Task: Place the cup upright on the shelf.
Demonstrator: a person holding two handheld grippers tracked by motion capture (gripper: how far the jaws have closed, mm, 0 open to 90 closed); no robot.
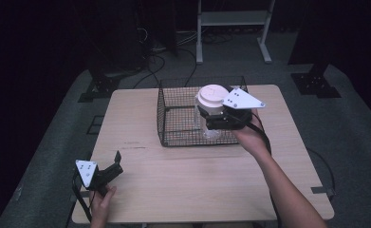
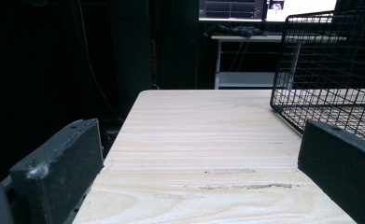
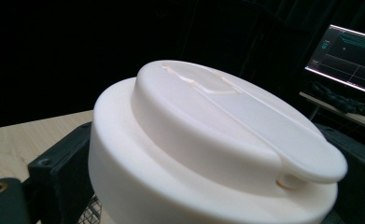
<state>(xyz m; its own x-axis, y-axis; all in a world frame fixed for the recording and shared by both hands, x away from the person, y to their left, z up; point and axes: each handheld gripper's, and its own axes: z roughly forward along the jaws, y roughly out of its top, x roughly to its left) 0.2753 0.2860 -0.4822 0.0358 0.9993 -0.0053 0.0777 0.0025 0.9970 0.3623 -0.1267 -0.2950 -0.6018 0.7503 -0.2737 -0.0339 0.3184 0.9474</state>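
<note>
A clear jar with a wide white lid (image 1: 212,99) hangs over the black wire basket (image 1: 173,116) at mid-table, and my right gripper (image 1: 210,115) is shut on it just below the lid. Up close in the right gripper view, the white lid (image 3: 208,140) sits between the two black jaws. My left gripper (image 1: 112,167) rests low near the table's front left corner, open, with nothing between its fingers (image 2: 63,163). The left gripper view looks across bare wood toward the wire basket (image 2: 329,74) on the right.
The light wooden table (image 1: 197,180) has free room in front of and left of the basket. Beyond the far edge stand a white metal frame (image 1: 233,28), dark stands and cables on the grey floor. A lit monitor (image 3: 353,56) sits far off.
</note>
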